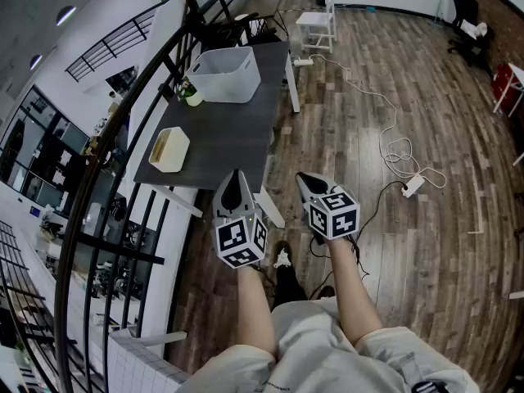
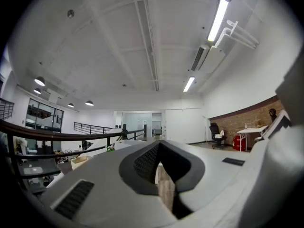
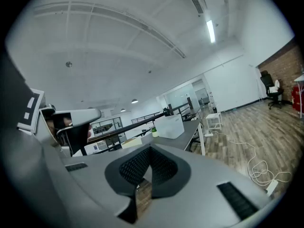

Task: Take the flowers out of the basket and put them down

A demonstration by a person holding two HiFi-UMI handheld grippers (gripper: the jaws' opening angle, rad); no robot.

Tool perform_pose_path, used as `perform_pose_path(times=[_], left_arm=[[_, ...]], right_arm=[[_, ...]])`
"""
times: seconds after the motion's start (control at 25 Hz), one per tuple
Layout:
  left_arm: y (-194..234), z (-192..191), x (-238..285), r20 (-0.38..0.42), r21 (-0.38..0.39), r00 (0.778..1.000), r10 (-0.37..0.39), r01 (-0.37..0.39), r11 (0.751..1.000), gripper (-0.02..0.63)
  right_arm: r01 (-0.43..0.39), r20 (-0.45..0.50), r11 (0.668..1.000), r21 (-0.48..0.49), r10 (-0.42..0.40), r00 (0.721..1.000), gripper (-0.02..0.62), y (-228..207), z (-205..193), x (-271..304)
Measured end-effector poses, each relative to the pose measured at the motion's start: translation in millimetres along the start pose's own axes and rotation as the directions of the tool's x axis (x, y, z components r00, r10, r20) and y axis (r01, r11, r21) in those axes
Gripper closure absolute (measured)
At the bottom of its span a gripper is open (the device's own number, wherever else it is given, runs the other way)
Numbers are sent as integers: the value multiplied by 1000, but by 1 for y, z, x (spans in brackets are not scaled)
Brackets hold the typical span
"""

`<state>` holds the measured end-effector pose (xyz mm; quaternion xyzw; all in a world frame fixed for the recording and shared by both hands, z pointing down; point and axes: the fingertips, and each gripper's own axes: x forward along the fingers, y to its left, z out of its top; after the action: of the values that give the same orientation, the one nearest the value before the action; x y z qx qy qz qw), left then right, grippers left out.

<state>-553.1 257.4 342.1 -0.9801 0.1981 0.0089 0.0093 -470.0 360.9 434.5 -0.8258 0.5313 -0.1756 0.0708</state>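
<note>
Grippers numbered two, and both were empty: the left gripper (image 1: 237,174) and the right gripper (image 1: 301,176) were held out side by side over the wood floor (image 1: 426,121), short of the table's near end. Each gripper's own view showed its jaws brought together at the tips with nothing between them.

Only the head view took in the whole layout: one dark table (image 1: 221,137), one white basket (image 1: 229,88) at its far end, one cream tray (image 1: 169,150) nearer the person, and one power strip (image 1: 413,186) on the floor. A small green bunch (image 1: 188,92) (the flowers, as far as could be told) sat against the basket's left side; whether it stood in the basket or just outside it was not clear from above.

The right gripper view gave the side-on look that the head view lacked, with the green bunch (image 3: 153,132) just left of the basket (image 3: 168,126).

The left gripper view looked mostly at the ceiling, with its two lit tube lamps (image 2: 218,18), and at one office chair (image 2: 217,136) by a brick wall.
</note>
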Motion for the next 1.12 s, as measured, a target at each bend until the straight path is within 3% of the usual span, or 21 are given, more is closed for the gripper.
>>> perform_pose_path(times=[0.2,0.48,0.64,0.76,0.92,1.12], left_arm=[[-18,-17,-12,-41,15,999,-35,36,999,594],[-7,-27,-2,-143,15,989,28,-26,1000,591],[-2,-47,9,-153,-43,988,32,-39,998,592],[20,-46,27,-79,-88,992,95,-102,991,592],[48,-40,67,-79,-64,985,155,-160,985,592],[51,-17,135,-77,-37,988,132,-135,990,592]], right_arm=[[-16,-8,1000,18,16,1000,577,2,-4,-16],[5,7,998,58,-5,1000,577,-13,-2,-17],[-15,46,994,107,10,999,577,-30,-3,-8],[-79,49,988,130,73,996,577,-36,1,13],[-108,65,990,88,102,993,577,-49,26,47],[-88,50,996,-23,89,995,577,-75,76,90]])
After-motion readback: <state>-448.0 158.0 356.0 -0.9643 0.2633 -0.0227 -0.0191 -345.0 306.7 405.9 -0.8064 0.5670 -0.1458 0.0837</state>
